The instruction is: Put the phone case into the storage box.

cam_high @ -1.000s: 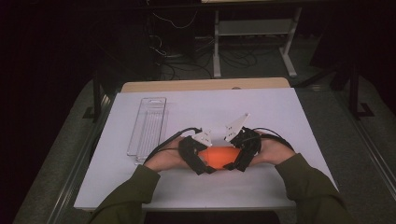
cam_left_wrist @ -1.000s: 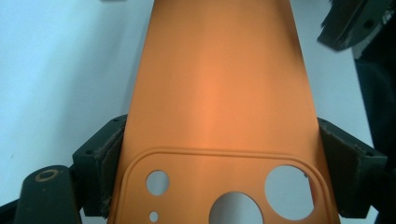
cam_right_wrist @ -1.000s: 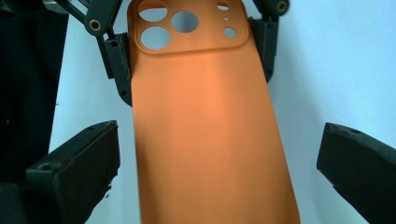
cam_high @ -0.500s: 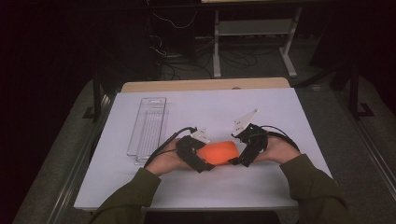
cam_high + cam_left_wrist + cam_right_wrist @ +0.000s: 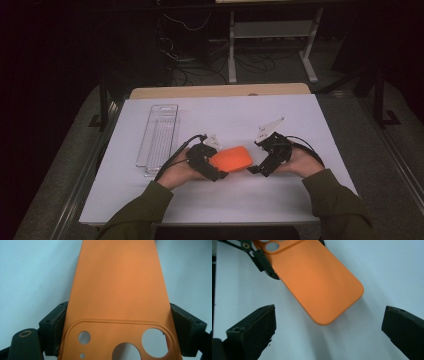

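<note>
An orange phone case (image 5: pixel 231 158) with camera cut-outs is held just over the white table, back side up. My left gripper (image 5: pixel 212 167) is shut on its cut-out end. In the left gripper view the pads (image 5: pixel 58 322) press on both long edges of the case (image 5: pixel 117 282). My right gripper (image 5: pixel 255 167) stands open a short way to the right of the case, touching nothing. In the right gripper view my right gripper (image 5: pixel 329 322) has its jaws wide apart. The rounded free end of the case (image 5: pixel 317 280) lies ahead of them, apart from both.
A clear plastic tray (image 5: pixel 159 135) lies lengthwise on the left part of the white table top (image 5: pixel 300 115). A wooden strip (image 5: pixel 220 91) runs along the far edge. Beyond it are dark floor, cables and a metal stand.
My right gripper has drawn away to the right from the case's free end, where it was a second ago. The left gripper and the case have stayed put.
</note>
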Available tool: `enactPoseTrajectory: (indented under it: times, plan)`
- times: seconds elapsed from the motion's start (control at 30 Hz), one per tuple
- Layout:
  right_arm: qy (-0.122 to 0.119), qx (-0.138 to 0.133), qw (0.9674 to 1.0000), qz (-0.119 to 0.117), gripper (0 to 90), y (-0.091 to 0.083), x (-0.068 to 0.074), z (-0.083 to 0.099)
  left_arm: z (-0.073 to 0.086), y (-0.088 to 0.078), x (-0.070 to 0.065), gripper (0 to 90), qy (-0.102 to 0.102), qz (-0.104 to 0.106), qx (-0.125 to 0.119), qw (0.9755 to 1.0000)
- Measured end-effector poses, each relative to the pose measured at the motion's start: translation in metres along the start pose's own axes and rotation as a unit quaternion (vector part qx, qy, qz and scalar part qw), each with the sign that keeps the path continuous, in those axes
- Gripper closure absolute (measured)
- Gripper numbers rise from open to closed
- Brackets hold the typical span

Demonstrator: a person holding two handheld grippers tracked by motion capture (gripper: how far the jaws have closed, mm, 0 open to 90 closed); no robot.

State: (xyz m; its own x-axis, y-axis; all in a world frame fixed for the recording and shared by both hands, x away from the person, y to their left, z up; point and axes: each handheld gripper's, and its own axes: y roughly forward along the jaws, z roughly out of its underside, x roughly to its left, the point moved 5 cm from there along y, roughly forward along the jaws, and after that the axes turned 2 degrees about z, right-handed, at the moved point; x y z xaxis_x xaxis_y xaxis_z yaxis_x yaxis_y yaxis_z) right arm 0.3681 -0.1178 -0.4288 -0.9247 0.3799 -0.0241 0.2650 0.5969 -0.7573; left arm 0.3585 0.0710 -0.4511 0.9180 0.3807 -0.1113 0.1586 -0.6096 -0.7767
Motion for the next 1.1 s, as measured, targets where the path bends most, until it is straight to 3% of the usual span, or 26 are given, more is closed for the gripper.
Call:
enactPoseTrajectory:
  times: [0.03, 0.07, 0.1, 0.17, 0.23, 0.27, 0.3, 0.37, 0.47, 0.5, 0.6, 0.63, 0.7, 0.73, 1.0, 1.1]
  plan:
    - [0.017, -0.001, 0.9998, 0.01, 0.0, 0.001, 0.0, 0.001, 0.0, 0.0, 0.001, 15.0, -0.005, -0.005, 0.001, 1.0]
    - [0.017, -0.001, 0.9998, 0.01, 0.0, 0.001, 0.0, 0.001, 0.0, 0.0, 0.001, 15.0, -0.005, -0.005, 0.001, 1.0]
    - [0.046, -0.002, 0.9988, 0.017, 0.0, 0.0, 0.003, 0.002, 0.0, 0.0, 0.001, 15.0, -0.016, -0.007, -0.003, 0.9998]
    - [0.053, -0.002, 0.9984, 0.019, 0.0, 0.0, 0.004, 0.002, 0.0, -0.002, 0.004, 15.0, -0.015, -0.012, 0.003, 0.9998]
    - [0.073, 0.002, 0.9964, 0.042, 0.0, 0.0, 0.006, 0.006, -0.001, -0.003, 0.006, 15.0, -0.025, -0.016, -0.005, 0.9995]
    - [0.073, 0.002, 0.9964, 0.042, 0.0, 0.0, 0.006, 0.006, -0.001, -0.003, 0.006, 15.0, -0.025, -0.016, -0.005, 0.9995]
    - [0.095, -0.006, 0.9941, 0.052, 0.0, -0.001, 0.007, 0.007, 0.0, -0.004, 0.008, 15.1, -0.024, -0.018, 0.0, 0.9995]
    - [0.1, -0.008, 0.9934, 0.054, 0.0, -0.002, 0.008, 0.008, -0.001, -0.003, 0.007, 15.0, -0.035, -0.02, -0.01, 0.9991]
    - [0.116, -0.021, 0.9904, 0.072, 0.0, -0.005, 0.008, 0.012, -0.001, -0.004, 0.01, 15.0, -0.036, -0.025, -0.008, 0.999]
    - [0.13, -0.026, 0.9876, 0.085, 0.0, -0.007, 0.008, 0.014, -0.001, -0.005, 0.011, 15.0, -0.034, -0.027, -0.002, 0.9991]
    - [0.133, -0.029, 0.9868, 0.087, 0.0, -0.007, 0.009, 0.016, -0.001, -0.005, 0.012, 15.0, -0.041, -0.029, -0.007, 0.9987]
    - [0.134, -0.03, 0.9864, 0.09, 0.0, -0.007, 0.01, 0.017, 0.001, -0.007, 0.014, 15.0, -0.029, -0.03, 0.006, 0.9991]
    - [0.14, -0.042, 0.9851, 0.091, 0.0, -0.006, 0.012, 0.018, 0.0, -0.006, 0.013, 15.0, -0.044, -0.032, -0.005, 0.9985]
    - [0.138, -0.049, 0.984, 0.101, 0.0, -0.005, 0.013, 0.019, 0.0, -0.009, 0.015, 15.0, -0.036, -0.033, 0.002, 0.9988]
    - [0.133, -0.058, 0.9818, 0.123, 0.0, 0.007, 0.011, 0.024, 0.0, -0.011, 0.017, 15.0, -0.05, -0.035, -0.007, 0.9981]
    - [0.136, -0.055, 0.9812, 0.125, 0.0, 0.012, 0.011, 0.025, -0.001, -0.01, 0.016, 15.0, -0.069, -0.039, -0.023, 0.9966]
